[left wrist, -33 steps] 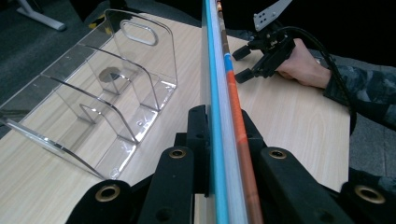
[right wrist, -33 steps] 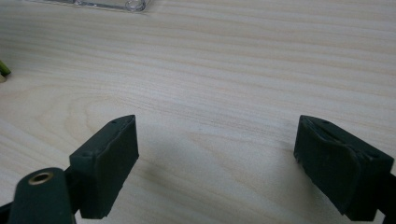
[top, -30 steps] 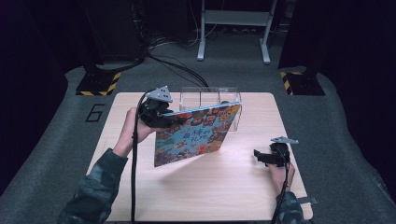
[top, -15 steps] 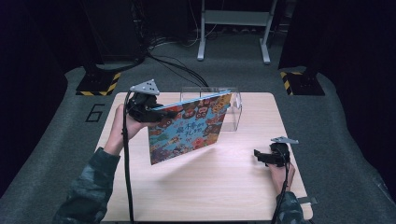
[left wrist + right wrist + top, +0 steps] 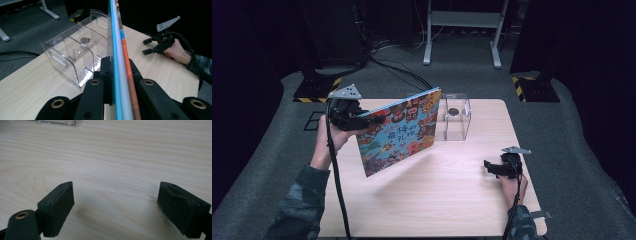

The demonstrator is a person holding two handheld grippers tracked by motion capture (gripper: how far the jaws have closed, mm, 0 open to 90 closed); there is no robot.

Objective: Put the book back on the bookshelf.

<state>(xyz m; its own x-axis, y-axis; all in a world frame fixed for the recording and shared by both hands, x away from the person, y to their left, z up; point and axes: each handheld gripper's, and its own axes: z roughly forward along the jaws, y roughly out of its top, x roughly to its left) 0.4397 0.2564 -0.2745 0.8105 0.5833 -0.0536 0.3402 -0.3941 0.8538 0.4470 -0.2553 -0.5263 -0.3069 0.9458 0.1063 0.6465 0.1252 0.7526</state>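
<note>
A colourful picture book (image 5: 398,131) is clamped at its edge by the left gripper (image 5: 354,119), held tilted above the table (image 5: 452,200) at centre left, beside a clear plastic organiser (image 5: 453,116). The right gripper (image 5: 493,167), jaws spread and empty, rests lower right. The book should be kept upright and lined up with a slot before lowering.

Overhead light brightens the pale wooden table (image 5: 452,200); the surroundings sink into darkness. A soft shadow falls at six o'clock beneath the colourful picture book (image 5: 399,131). The clear plastic box (image 5: 75,53) catches glare.
</note>
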